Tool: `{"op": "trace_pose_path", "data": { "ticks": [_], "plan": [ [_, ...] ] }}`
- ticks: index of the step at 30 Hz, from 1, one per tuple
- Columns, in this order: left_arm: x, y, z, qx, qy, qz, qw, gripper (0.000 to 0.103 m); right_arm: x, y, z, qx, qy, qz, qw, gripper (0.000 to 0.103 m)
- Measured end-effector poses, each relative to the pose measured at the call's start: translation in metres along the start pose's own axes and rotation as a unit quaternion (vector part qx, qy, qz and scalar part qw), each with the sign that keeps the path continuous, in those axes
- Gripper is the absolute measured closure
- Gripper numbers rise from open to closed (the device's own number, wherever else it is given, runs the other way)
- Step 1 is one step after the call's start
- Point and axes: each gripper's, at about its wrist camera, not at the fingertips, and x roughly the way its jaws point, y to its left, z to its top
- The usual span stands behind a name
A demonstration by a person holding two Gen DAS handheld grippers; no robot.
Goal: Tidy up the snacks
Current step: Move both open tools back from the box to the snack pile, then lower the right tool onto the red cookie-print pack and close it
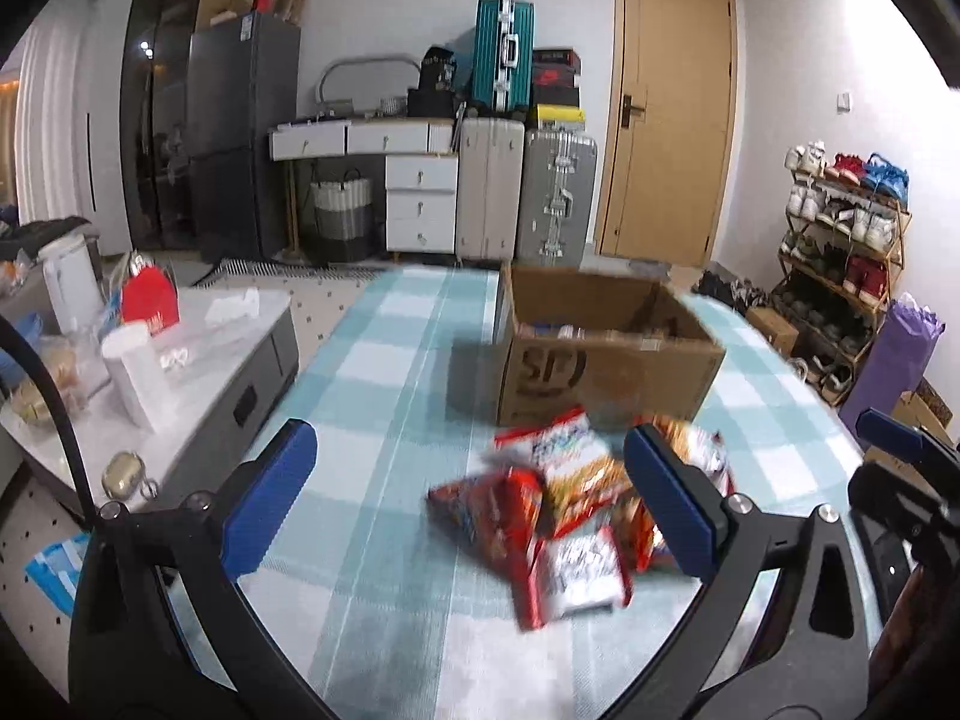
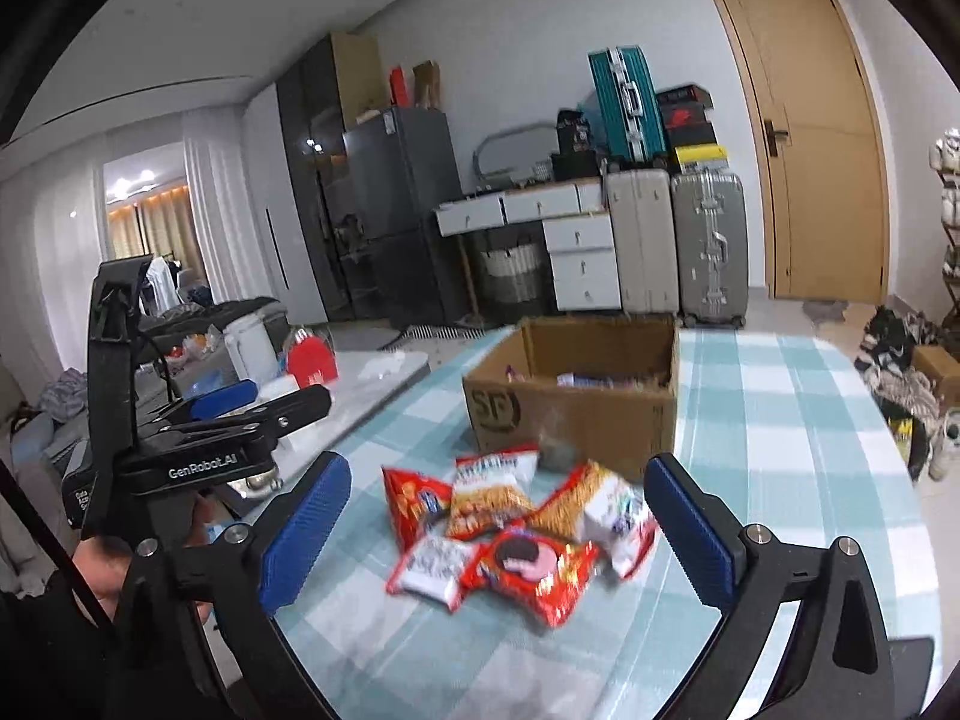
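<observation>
A pile of snack packets [image 1: 564, 510] lies on the blue-checked tablecloth [image 1: 372, 360] in front of an open cardboard box [image 1: 606, 354] that holds a few items. My left gripper [image 1: 471, 444] is open just short of the pile, its right finger overlapping the pile's right side, with nothing gripped. In the right wrist view the same pile [image 2: 516, 522] sits between and beyond the blue pads of my right gripper [image 2: 498, 471], which is open and empty. A red cookie packet [image 2: 528, 564] is nearest. The box [image 2: 576, 396] stands behind. The left gripper [image 2: 270, 399] shows at the left, held by a hand.
A low white side table [image 1: 198, 354] with a kettle, a red bag and cups stands left of the cloth. A shoe rack [image 1: 840, 264] and a purple bag stand at the right. Suitcases, drawers and a wooden door [image 2: 816, 138] line the back wall.
</observation>
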Motion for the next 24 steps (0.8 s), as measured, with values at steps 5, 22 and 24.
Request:
{"op": "trace_pose_path", "data": {
  "ticks": [5, 22, 24],
  "plan": [
    [0.029, 0.005, -0.037, -0.018, 0.049, -0.005, 0.9986, 0.001, 0.019, -0.016, -0.026, 0.034, 0.039, -0.005, 0.999, 0.003],
    [0.079, 0.019, -0.087, -0.048, 0.110, 0.015, 0.9927, 0.001, 0.087, -0.036, -0.069, 0.121, 0.125, 0.003, 0.985, 0.003],
    [0.082, 0.018, -0.088, -0.045, 0.111, 0.018, 0.9927, 0.001, 0.096, -0.037, -0.068, 0.123, 0.135, -0.003, 0.983, 0.003]
  ]
}}
